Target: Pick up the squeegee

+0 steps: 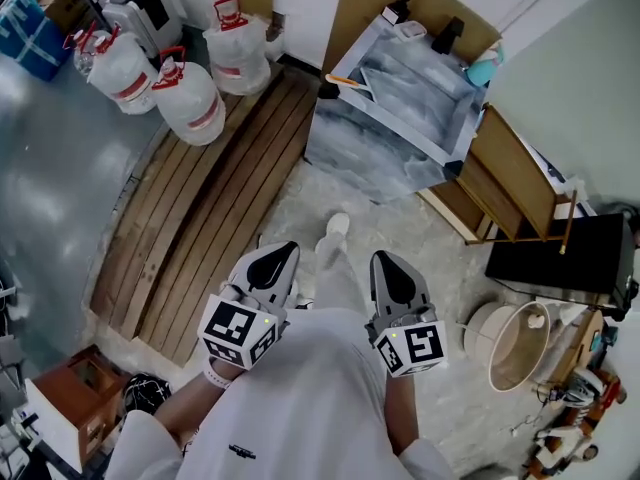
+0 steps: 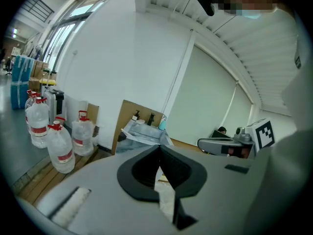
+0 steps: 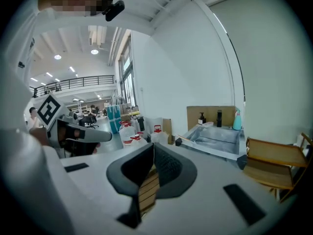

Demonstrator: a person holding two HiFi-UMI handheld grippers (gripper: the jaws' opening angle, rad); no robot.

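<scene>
A tool with an orange handle and a black head (image 1: 343, 82), probably the squeegee, lies on the near left corner of the grey sink (image 1: 440, 144). It also shows small as the black head (image 3: 178, 142) in the right gripper view. Both grippers hang in front of the person, well short of the sink and pointing toward it. My left gripper (image 1: 281, 254) is shut with nothing between its jaws, and its tips meet (image 2: 159, 149). My right gripper (image 1: 386, 259) is shut and empty too (image 3: 152, 146). A shoe (image 1: 338, 225) shows between them on the floor.
Several large water bottles (image 1: 190, 101) stand at the far left beside a strip of wooden planks (image 1: 215, 203). A wooden rack (image 1: 505, 183) and a black box (image 1: 560, 258) stand right of the sink. A round tub (image 1: 518, 342) sits on the floor at the right. A brown box (image 1: 78, 393) sits near left.
</scene>
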